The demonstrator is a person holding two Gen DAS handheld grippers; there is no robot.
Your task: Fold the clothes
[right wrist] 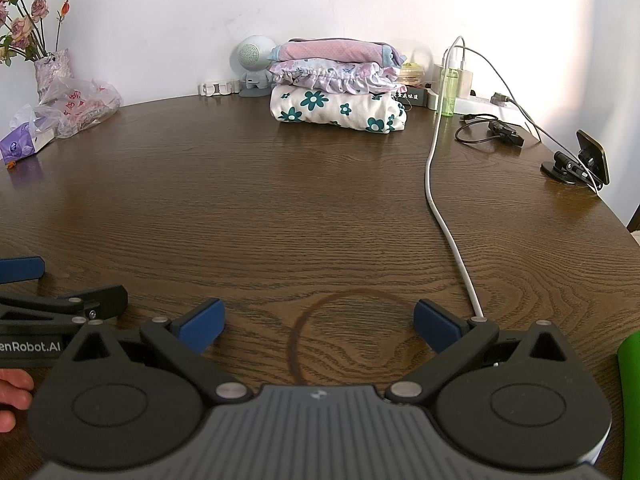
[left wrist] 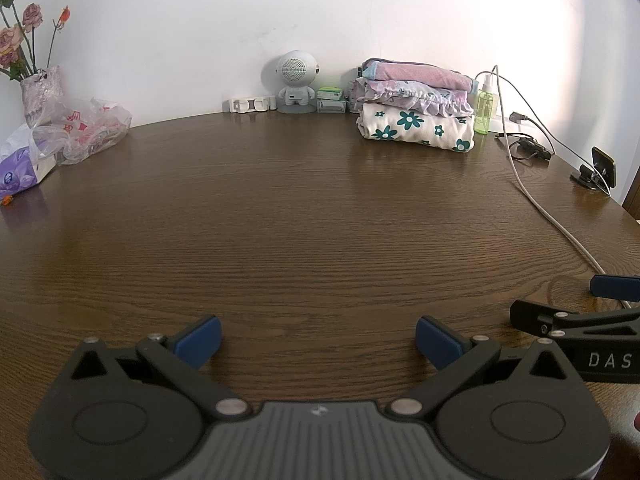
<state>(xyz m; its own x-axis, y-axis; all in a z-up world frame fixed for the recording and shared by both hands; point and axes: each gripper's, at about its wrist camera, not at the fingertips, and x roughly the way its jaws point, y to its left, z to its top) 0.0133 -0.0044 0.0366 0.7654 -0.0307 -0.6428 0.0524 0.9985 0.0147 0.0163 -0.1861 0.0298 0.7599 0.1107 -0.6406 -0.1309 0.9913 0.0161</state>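
Left claw (left wrist: 318, 340) agape; folded clothes (left wrist: 418, 106) stacked far.

Folded clothes (right wrist: 338, 88) stacked at table's (right wrist: 280, 208) far edge, cable (right wrist: 444, 216) right

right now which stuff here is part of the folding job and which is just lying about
Job: stack of folded clothes; left claw and right claw, both open and empty.

Lying about: robot-shaped speaker, vase of flowers, plastic bag, tissue pack, green spray bottle, white cable, phone stand.

Both views are sharp and evenly daylit; glare whitens the wall (left wrist: 540, 20) at right; fisheye bends the counter (right wrist: 280, 208) edges.
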